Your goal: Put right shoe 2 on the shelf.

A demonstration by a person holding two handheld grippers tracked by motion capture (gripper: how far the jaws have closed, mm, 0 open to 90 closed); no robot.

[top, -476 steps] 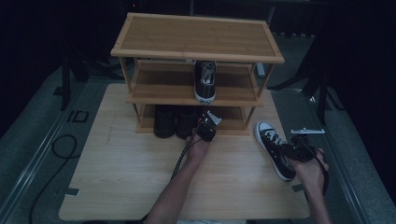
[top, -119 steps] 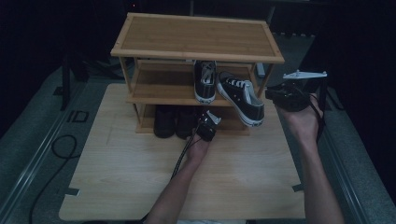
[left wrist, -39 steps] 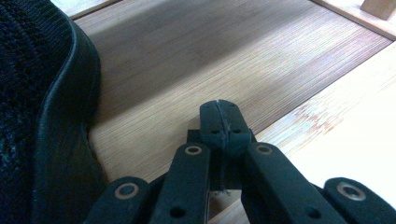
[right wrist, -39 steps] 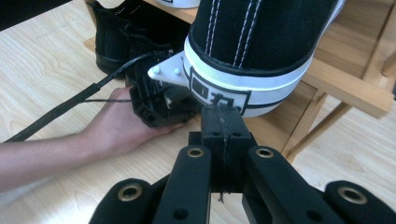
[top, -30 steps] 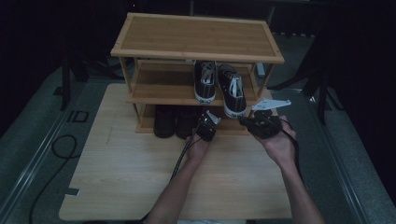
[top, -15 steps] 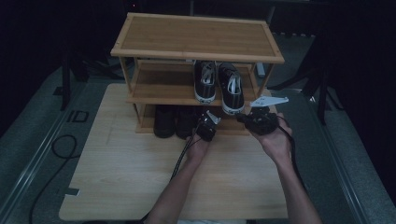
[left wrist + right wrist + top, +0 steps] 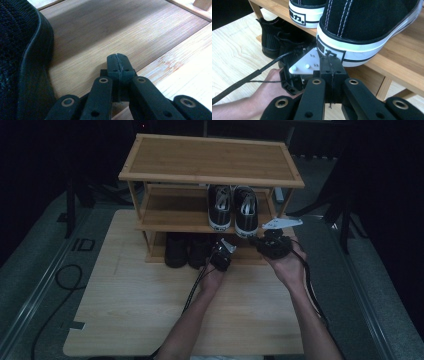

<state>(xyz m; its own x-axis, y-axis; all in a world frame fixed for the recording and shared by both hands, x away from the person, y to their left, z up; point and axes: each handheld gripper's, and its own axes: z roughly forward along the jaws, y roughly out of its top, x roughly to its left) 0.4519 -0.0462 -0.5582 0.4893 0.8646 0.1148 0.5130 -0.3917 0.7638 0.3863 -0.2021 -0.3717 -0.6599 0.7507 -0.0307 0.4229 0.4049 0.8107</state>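
Observation:
Two black sneakers with white soles stand side by side on the middle shelf of a wooden shoe rack (image 7: 210, 157), the left one (image 7: 219, 205) and the right one (image 7: 246, 209), heels toward me. My right gripper (image 7: 260, 240) is shut and empty just in front of the right sneaker's heel (image 7: 367, 27); in the right gripper view its closed tips (image 7: 331, 65) nearly reach the white sole. My left gripper (image 7: 223, 251) rests at the front of the bottom shelf (image 7: 100, 32), its jaws (image 7: 118, 62) shut on nothing, beside a black shoe (image 7: 22, 62).
Two black shoes (image 7: 176, 249) (image 7: 199, 249) stand on the bottom shelf, left of my left gripper. The rack stands at the back of a light wooden table (image 7: 130, 310). Cables trail from both grippers toward me. Dark floor surrounds the table.
The second sneaker, on the table and then held in my right gripper, now stands on the middle shelf beside the first. The right gripper has let go. The left hand has kept still.

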